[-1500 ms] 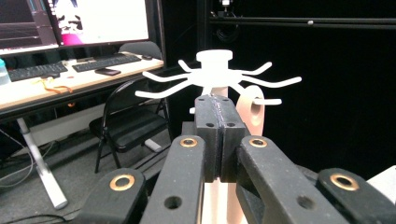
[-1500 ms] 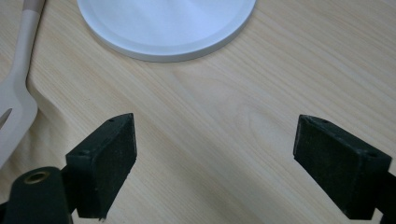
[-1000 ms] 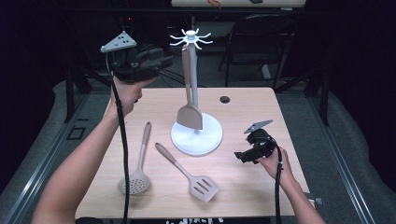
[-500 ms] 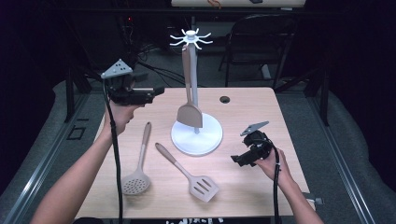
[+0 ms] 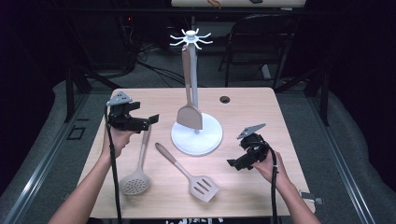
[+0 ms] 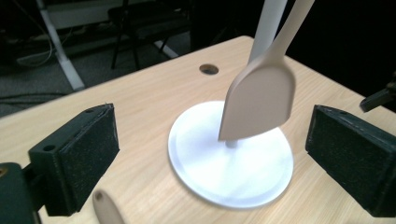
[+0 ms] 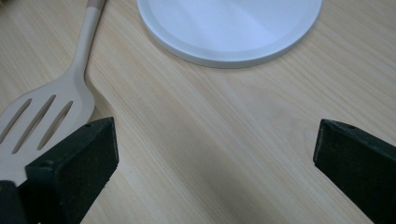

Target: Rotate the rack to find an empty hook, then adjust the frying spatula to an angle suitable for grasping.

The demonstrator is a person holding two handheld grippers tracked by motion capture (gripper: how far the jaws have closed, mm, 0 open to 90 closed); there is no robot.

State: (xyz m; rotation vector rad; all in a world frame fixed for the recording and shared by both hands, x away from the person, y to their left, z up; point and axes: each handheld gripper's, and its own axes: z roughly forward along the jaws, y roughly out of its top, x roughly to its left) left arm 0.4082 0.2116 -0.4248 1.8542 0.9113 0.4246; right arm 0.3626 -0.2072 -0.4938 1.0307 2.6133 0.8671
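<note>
Two black handheld grippers (image 5: 154, 118) (image 5: 232, 163), square foam-padded black jaws, grey three-cornered top plates, trailing black cables, bare forearms without sleeves

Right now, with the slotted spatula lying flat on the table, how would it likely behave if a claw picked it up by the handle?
The slotted spatula looks light: thin, with slots through the blade. Its long, narrow handle would probably pivot in a grip near the end, letting the blade droop. The blade may flex slightly; I cannot tell the material.
</note>
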